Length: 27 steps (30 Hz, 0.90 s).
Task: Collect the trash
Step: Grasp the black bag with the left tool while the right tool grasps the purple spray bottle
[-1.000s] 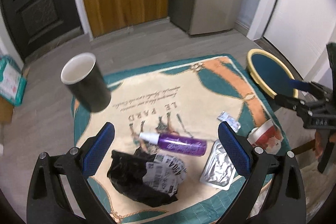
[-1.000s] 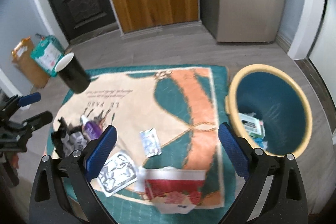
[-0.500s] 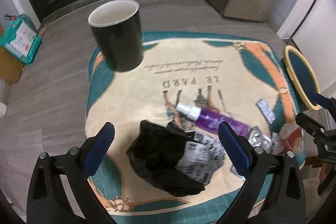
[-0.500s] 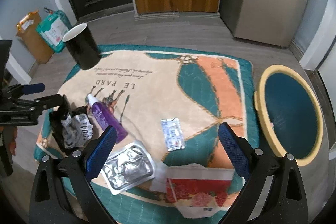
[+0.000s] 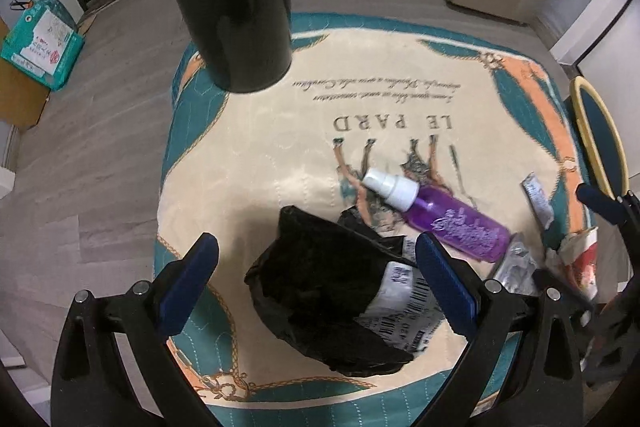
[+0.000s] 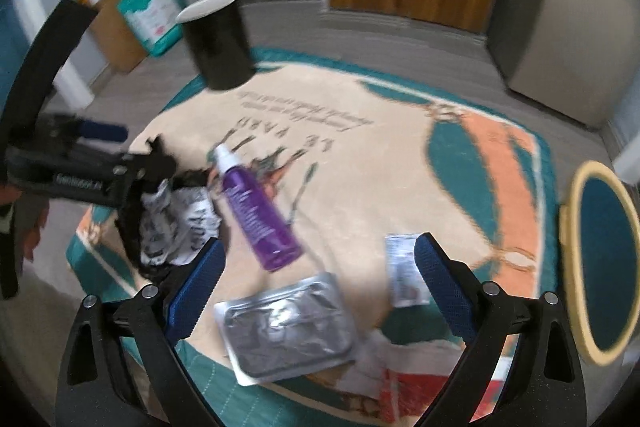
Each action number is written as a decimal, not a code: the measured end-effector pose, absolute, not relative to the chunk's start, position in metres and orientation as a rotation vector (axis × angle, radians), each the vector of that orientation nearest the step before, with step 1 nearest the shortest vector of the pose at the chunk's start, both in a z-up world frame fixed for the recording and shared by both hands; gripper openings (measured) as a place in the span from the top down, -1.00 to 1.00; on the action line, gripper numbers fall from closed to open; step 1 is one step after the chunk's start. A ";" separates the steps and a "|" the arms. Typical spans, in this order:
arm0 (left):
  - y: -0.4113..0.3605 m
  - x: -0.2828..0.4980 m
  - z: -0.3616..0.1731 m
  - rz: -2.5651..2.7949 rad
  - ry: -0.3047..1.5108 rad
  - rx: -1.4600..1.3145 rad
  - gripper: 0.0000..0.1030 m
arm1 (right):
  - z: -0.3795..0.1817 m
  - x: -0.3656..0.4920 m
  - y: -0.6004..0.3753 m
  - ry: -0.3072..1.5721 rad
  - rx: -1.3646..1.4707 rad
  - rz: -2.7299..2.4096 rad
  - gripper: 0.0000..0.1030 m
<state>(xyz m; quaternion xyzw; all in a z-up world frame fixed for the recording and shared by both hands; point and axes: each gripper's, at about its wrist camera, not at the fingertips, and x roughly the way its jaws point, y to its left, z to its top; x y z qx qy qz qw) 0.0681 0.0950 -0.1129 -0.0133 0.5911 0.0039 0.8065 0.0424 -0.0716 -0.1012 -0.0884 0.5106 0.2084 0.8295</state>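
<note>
With both jaws spread wide and nothing between them, left gripper (image 5: pixel 316 287) hovers low over crumpled black bag (image 5: pixel 320 291), which lies at 6 o'clock on the quilted mat (image 5: pixel 256 155) and fills the gap between the blue pads; judged a lineup for a pinch on that bag, first piece of trash on this side. Printed white label (image 5: pixel 404 307) pokes out of the bag at 4 o'clock, partly behind the right pad. Just beyond, at 2 o'clock, purple spray bottle (image 5: pixel 452 215) lying on its side, cap toward the centre of the mat. Farther out at 11 o'clock, black mug (image 5: pixel 236 15) upright on the mat's far corner, probably no trash. At 3 o'clock, only a sliver of the yellow-rimmed bin (image 5: pixel 600 131), beside the mat and cut by the frame.

Likewise wide open and empty, right gripper (image 6: pixel 320 295) hangs over silver foil pack (image 6: pixel 284 327), flat at 6 o'clock, with small white sachet (image 6: pixel 404 275) touching the inner face of the right pad; which of the two is aimed at, impossible to tell. Red-and-white wrapper (image 6: pixel 400 387) at 5 o'clock, half cut off at the lower edge and smeared by motion blur. Bin's inside seen only as dark teal; contents not readable.
</note>
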 end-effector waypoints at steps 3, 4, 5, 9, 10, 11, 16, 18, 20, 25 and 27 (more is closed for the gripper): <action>0.100 0.070 -0.117 0.020 1.278 -0.056 -0.88 | -0.113 0.043 -0.058 1.104 -0.233 0.491 -0.70; 0.103 0.071 -0.118 0.025 1.283 -0.074 -0.87 | -0.117 0.044 -0.055 1.112 -0.242 0.502 -0.64; 0.105 0.071 -0.119 0.027 1.288 -0.084 -0.87 | -0.119 0.046 -0.053 1.118 -0.246 0.508 -0.62; 0.113 0.076 -0.121 0.033 1.295 -0.133 -0.76 | -0.132 0.054 -0.046 1.137 -0.249 0.515 -0.46; 0.114 0.077 -0.122 0.033 1.297 -0.141 -0.75 | -0.135 0.057 -0.045 1.145 -0.250 0.515 -0.41; 0.115 0.079 -0.123 0.030 1.302 -0.157 -0.74 | -0.137 0.059 -0.044 1.150 -0.253 0.518 -0.34; 0.118 0.083 -0.129 0.027 1.328 -0.175 -0.58 | -0.141 0.063 -0.030 1.153 -0.284 0.562 -0.10; 0.120 0.085 -0.133 0.027 1.342 -0.183 -0.50 | -0.146 0.065 -0.027 1.166 -0.287 0.572 0.08; 0.119 0.085 -0.136 0.019 1.352 -0.184 -0.43 | -0.148 0.064 -0.025 1.162 -0.309 0.576 0.14; 0.113 0.085 -0.136 -0.017 1.355 -0.159 -0.02 | -0.146 0.065 -0.030 1.163 -0.314 0.560 0.20; 0.109 0.086 -0.136 -0.027 1.353 -0.143 0.12 | -0.145 0.065 -0.033 1.161 -0.312 0.545 0.20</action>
